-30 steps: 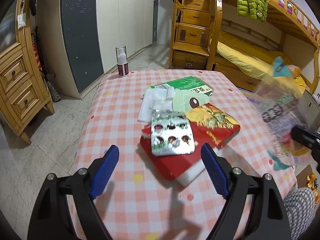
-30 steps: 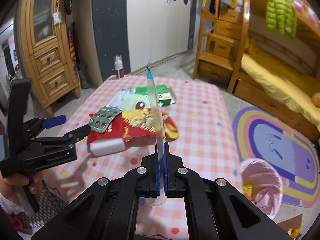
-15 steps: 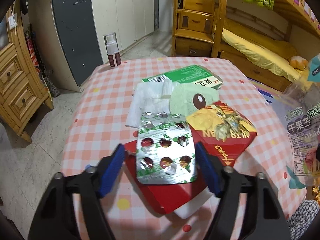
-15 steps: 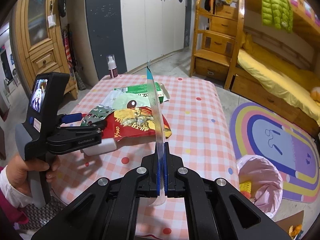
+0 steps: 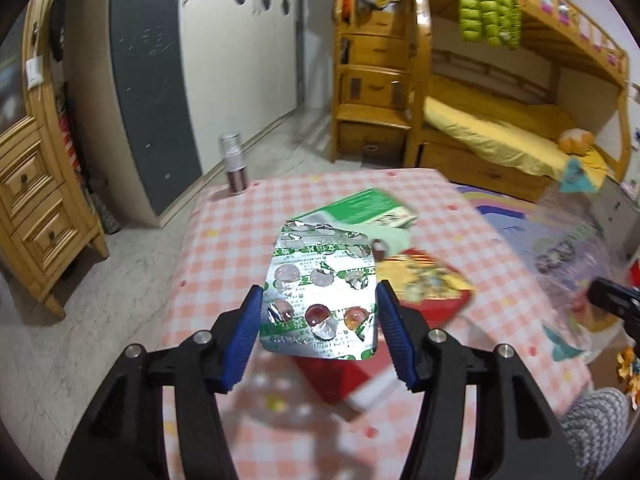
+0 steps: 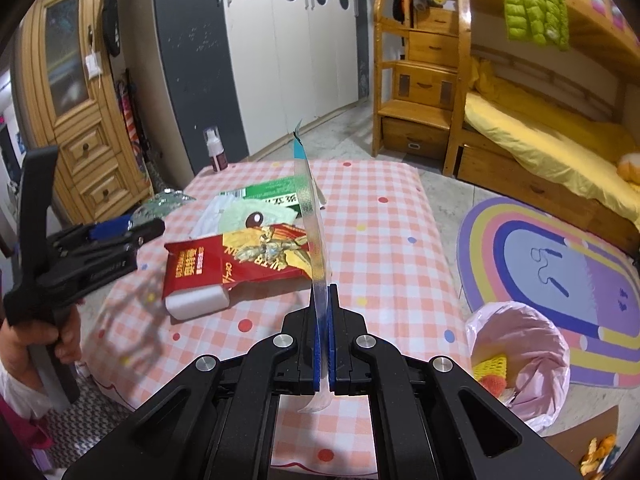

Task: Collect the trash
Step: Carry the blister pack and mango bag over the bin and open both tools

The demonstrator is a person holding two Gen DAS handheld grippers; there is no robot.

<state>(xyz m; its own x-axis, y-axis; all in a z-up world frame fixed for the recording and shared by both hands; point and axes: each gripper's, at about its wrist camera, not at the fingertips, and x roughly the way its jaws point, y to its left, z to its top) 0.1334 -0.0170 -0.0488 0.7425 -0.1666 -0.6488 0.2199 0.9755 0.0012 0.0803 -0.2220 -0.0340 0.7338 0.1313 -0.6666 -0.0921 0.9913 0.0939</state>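
Left gripper (image 5: 319, 322) jaws closing on blister pack (image 5: 321, 292), frame centre; grip should be confirmed. Right gripper (image 6: 323, 344) clamps clear wrapper (image 6: 311, 216).

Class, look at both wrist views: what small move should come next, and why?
Probably carry the blister pack right toward the pink-lined bin beside the table. The left claw is closing, its pads at the pack's edges, and the pack appears lifted clear. The right claw is shut on a clear wrapper.
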